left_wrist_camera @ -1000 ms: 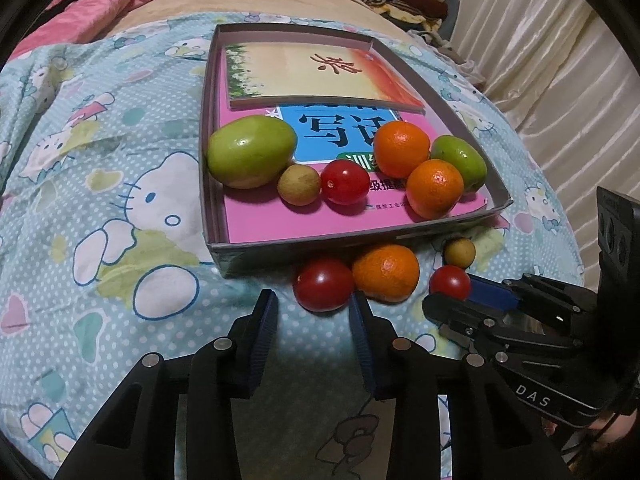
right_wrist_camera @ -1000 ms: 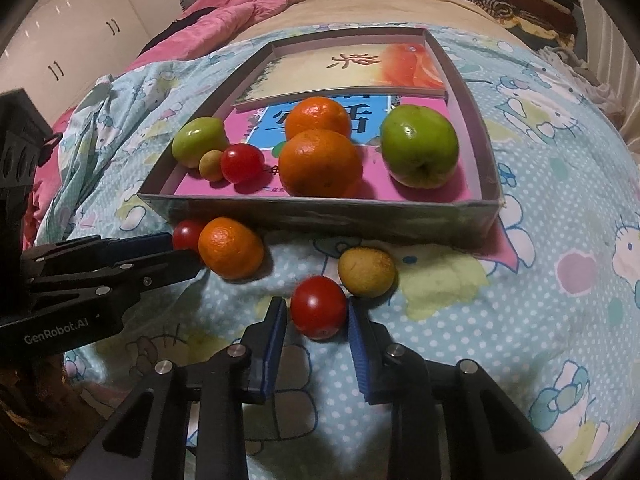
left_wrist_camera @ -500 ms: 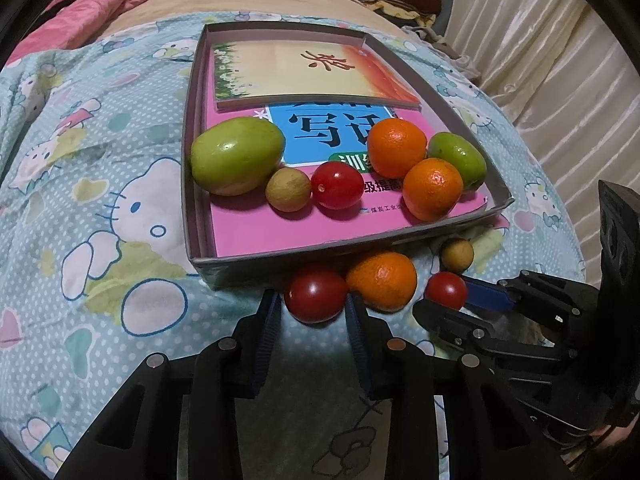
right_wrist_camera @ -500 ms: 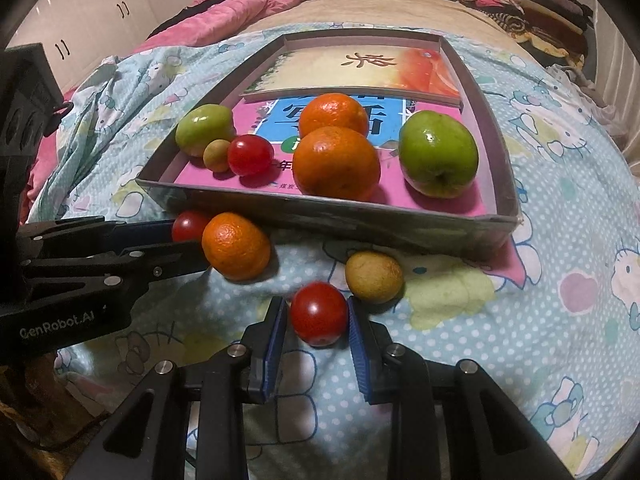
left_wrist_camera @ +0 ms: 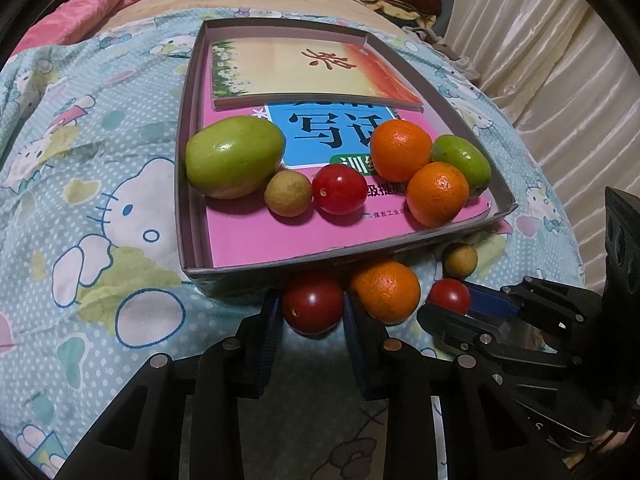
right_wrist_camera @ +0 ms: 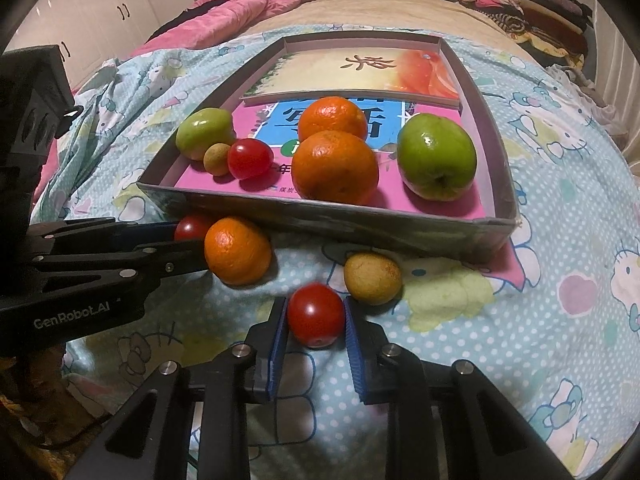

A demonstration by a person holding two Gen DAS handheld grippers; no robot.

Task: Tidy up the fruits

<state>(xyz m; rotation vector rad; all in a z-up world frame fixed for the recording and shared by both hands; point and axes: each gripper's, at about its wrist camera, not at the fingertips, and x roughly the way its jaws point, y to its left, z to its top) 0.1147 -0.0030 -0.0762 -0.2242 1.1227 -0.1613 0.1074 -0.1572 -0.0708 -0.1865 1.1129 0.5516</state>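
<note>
On the cartoon-print bedspread (left_wrist_camera: 100, 216), your left gripper (left_wrist_camera: 312, 312) has its blue pads on either side of a red tomato (left_wrist_camera: 313, 307) that sits tight against the front wall of the cardboard box (left_wrist_camera: 182, 184); whether the pads are pressing yet, you cannot tell. An orange (left_wrist_camera: 385, 295) lies touching that tomato's right side, so any sideways drag on lifting could roll it off across the soft bedding. Further right, your right gripper (right_wrist_camera: 315, 322) brackets a second tomato (right_wrist_camera: 316, 314) the same way, contact unclear, with a small brown fruit (right_wrist_camera: 373, 278) just beside the right finger. Squeeze too hard and the thin skins may split; too lightly and each tomato may slip out. The raised box wall could also catch the left tomato if you lift forward.
</note>
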